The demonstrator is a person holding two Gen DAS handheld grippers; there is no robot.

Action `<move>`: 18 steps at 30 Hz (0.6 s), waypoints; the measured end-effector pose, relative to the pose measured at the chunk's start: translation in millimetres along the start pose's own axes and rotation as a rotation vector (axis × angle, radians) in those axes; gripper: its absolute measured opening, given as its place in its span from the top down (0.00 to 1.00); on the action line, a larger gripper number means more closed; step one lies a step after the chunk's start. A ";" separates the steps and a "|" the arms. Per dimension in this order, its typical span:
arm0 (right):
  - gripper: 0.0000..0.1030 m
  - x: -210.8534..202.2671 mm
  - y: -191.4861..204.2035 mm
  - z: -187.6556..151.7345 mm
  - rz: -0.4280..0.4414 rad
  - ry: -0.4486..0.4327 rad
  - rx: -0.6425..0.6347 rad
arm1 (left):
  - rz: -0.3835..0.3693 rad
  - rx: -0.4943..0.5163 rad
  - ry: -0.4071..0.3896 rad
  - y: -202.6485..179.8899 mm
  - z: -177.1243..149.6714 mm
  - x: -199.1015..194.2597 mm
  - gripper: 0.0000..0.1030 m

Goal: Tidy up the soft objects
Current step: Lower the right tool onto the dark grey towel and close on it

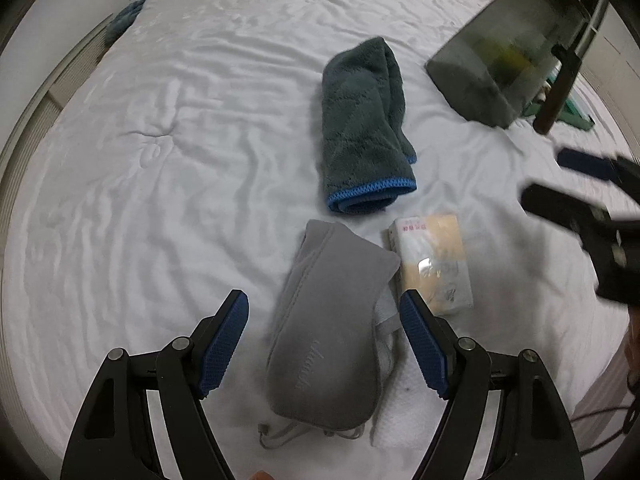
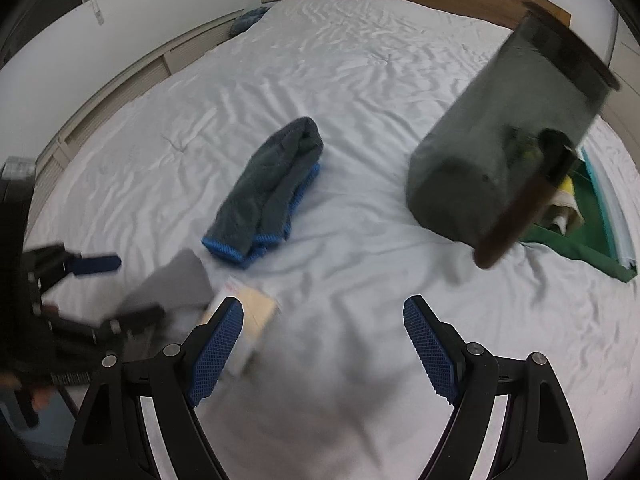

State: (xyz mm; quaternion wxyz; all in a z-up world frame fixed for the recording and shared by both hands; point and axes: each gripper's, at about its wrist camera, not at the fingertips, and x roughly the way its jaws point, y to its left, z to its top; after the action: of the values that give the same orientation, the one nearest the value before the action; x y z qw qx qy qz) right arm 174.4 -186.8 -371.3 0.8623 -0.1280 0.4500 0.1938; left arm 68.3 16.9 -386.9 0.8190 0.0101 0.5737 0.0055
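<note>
Grey pouch (image 1: 328, 328) lies low centre of the left wrist view, on the white bedsheet (image 1: 160, 160), between my left gripper (image 1: 324, 344) pads, jaws apart, not touching. Tissue pack (image 1: 434, 264) just beside it; dark towel (image 1: 364, 128) above. Right gripper (image 2: 324, 350) apart, empty. Approach step, I judge; next calls for lowering and closing on the pouch.

In the left wrist view, a pouch (image 1: 328, 344) is lying at lower centre on the bed (image 1: 160, 160), with a tissue pack (image 1: 434, 264) touching its right side. A folded towel (image 1: 364, 120) is lying above them, and a bag (image 1: 504, 60) is sitting at upper right.
</note>
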 end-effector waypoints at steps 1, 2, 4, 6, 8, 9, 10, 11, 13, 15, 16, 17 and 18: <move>0.20 4.9 2.4 4.3 0.004 -0.004 0.006 | -0.002 0.012 0.002 -0.3 -0.4 1.6 0.29; 0.20 10.6 4.4 7.6 0.011 -0.007 0.014 | -0.005 0.025 0.005 -0.7 -0.7 3.8 0.29; 0.20 20.6 7.7 15.6 0.032 -0.015 0.036 | -0.015 0.048 0.018 -1.4 -0.7 9.1 0.29; 0.20 32.5 11.3 23.6 0.046 -0.021 0.053 | -0.027 0.064 0.029 -0.8 -0.8 14.1 0.29; 0.20 42.5 12.8 29.7 0.058 -0.025 0.069 | -0.036 0.075 0.041 0.0 -0.9 19.4 0.29; 0.20 48.0 13.2 32.0 0.062 -0.024 0.078 | -0.032 0.082 0.045 0.1 -1.0 22.7 0.29; 0.20 53.8 14.2 35.0 0.066 -0.024 0.084 | -0.032 0.090 0.050 0.5 -1.3 25.9 0.29; 0.20 57.3 14.8 36.5 0.066 -0.024 0.086 | -0.035 0.096 0.057 1.2 -1.6 29.6 0.29; 0.20 67.7 17.5 41.0 0.066 -0.021 0.081 | -0.045 0.106 0.067 1.7 -2.3 35.0 0.29; 0.20 77.5 20.7 46.0 0.069 -0.020 0.076 | -0.058 0.106 0.073 2.3 -2.2 38.6 0.29; 0.19 81.8 21.9 48.0 0.069 -0.019 0.074 | -0.069 0.104 0.078 2.8 -1.9 40.5 0.29; 0.19 86.1 22.6 50.1 0.072 -0.016 0.075 | -0.073 0.103 0.081 2.9 -1.7 42.3 0.29; 0.19 91.9 22.9 52.1 0.076 -0.010 0.080 | -0.075 0.106 0.085 2.9 -1.4 44.6 0.29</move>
State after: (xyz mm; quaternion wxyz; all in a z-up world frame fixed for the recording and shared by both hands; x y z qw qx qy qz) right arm 249.8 -125.7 -418.9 0.8611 -0.0754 0.4574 0.2089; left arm 82.3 20.7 -429.2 0.7917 0.0318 0.6075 -0.0551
